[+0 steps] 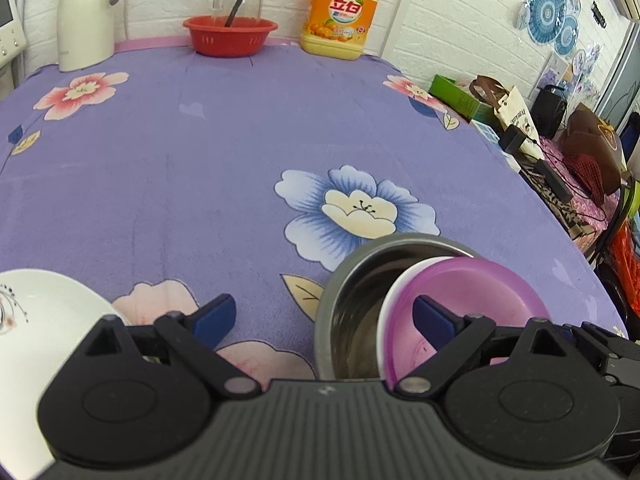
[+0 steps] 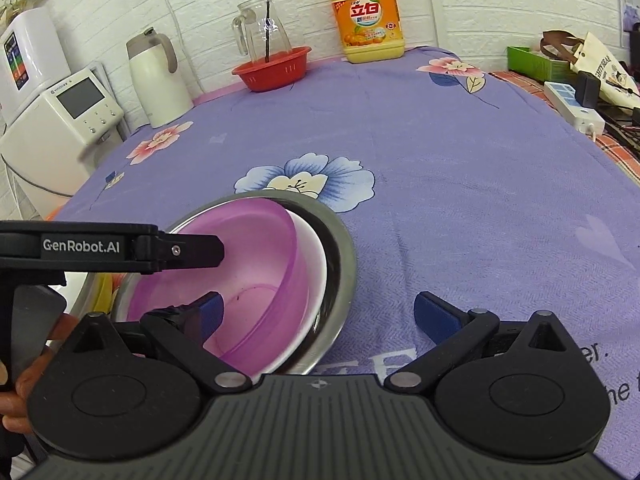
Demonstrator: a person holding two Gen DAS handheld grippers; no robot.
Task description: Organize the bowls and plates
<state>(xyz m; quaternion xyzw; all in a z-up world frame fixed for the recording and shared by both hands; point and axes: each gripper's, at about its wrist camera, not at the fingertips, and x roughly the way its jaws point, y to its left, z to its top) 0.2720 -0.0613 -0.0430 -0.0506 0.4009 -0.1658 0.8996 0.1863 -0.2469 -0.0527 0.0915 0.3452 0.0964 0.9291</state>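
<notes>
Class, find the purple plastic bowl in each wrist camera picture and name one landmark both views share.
Left wrist view: purple bowl at lower right, tilted inside the steel bowl.
Right wrist view: purple bowl at lower left of centre, nested in the steel bowl.
Shared landmark: yellow detergent jug against the back wall.

A purple bowl (image 2: 256, 280) sits tilted inside a steel bowl (image 2: 340, 256), with a white bowl's rim (image 2: 314, 256) showing between them; the stack stands upright on the worktop (image 2: 460, 208). A white plate (image 1: 44, 320) with a fine floral print lies flat just left of the stack.
</notes>
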